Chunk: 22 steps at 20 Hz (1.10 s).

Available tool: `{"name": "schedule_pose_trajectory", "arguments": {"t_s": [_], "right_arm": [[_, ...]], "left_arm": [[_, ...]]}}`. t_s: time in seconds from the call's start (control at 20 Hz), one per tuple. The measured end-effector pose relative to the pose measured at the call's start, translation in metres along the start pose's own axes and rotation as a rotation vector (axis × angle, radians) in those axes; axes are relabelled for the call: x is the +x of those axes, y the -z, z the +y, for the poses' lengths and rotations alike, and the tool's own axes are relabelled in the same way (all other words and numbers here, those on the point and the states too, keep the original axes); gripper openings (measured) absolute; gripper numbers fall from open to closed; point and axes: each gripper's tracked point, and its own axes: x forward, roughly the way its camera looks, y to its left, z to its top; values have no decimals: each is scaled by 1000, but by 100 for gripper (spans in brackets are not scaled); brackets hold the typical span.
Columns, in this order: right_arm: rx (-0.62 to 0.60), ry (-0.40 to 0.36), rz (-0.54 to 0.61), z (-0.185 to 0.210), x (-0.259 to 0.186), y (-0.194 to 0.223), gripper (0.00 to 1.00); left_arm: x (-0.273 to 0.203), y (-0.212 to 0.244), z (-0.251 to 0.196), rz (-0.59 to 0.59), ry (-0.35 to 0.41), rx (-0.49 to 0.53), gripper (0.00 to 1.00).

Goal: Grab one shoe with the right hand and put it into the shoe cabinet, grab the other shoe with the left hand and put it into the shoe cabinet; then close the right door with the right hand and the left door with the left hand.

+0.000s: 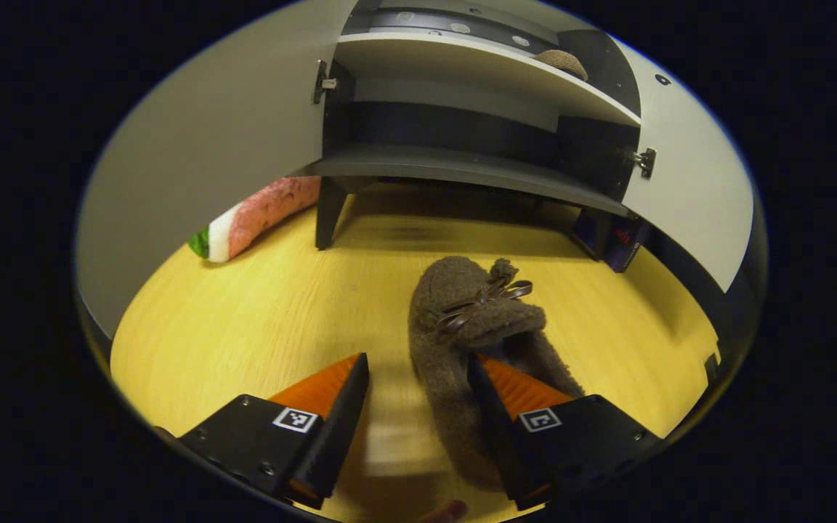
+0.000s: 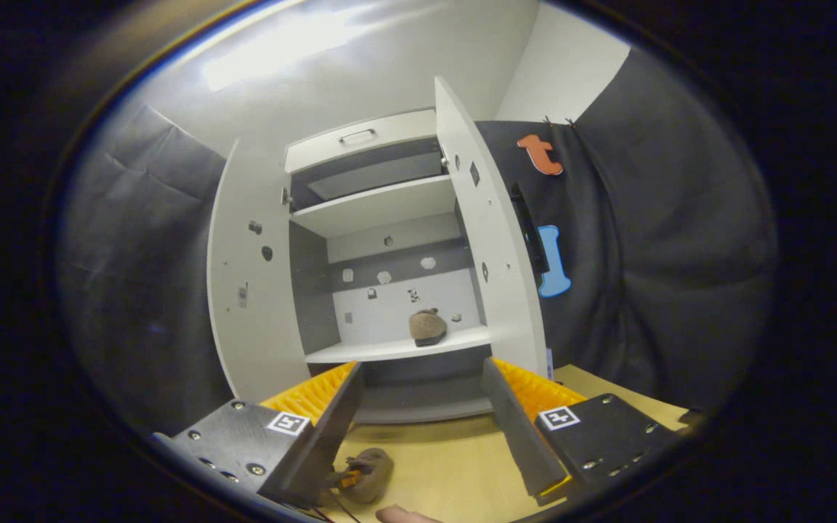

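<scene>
A brown fuzzy slipper (image 1: pixel 455 319) with a leather bow lies on the yellow wooden floor (image 1: pixel 259 327), toe towards the cabinet (image 1: pixel 462 163). My left gripper (image 1: pixel 418 363) stands open over its heel end. The right finger (image 1: pixel 513 388) dips into the shoe's opening and the left finger (image 1: pixel 324 392) is out beside it, so the slipper's left side wall lies between them. The second slipper (image 2: pixel 427 327) rests on a white shelf (image 2: pixel 360 352) inside the cabinet; it is also seen as the slipper (image 1: pixel 562 63). My right gripper (image 2: pixel 422 385) hangs open and empty, well back from the cabinet (image 2: pixel 382 290).
Both white doors stand wide open, the left door (image 1: pixel 208 145) and the right door (image 1: pixel 687 167). A watermelon-patterned cushion (image 1: pixel 259 218) lies beside the cabinet's left leg and a dark box (image 1: pixel 611 236) by its right. Low in the right gripper view sits the floor slipper (image 2: pixel 371 468).
</scene>
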Motion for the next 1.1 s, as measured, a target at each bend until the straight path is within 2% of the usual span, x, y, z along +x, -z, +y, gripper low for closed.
{"name": "schedule_pose_trajectory", "arguments": {"t_s": [0.05,0.1,0.2,0.3,0.5,0.75,0.9,1.1], "right_arm": [[9,0,1,0,-1,-1,99],[26,-9,4,2,-2,0,99],[53,-34,16,8,-7,3,98],[38,-40,32,7,-8,7,98],[-5,-28,43,0,-14,8,99],[4,-23,36,-9,-26,2,99],[2,-32,29,-13,-31,2,99],[1,-48,34,-16,-37,4,99]], "left_arm": [[2,3,-5,16,22,-11,77],[3,3,-12,16,55,-10,60],[2,6,-24,34,97,41,12],[-1,4,-23,31,63,76,3],[-37,-25,-25,-80,25,98,1],[-103,-109,-30,-323,-24,121,1],[-141,-153,-42,-414,-7,99,1],[-186,-215,-55,-529,-4,120,0]]}}
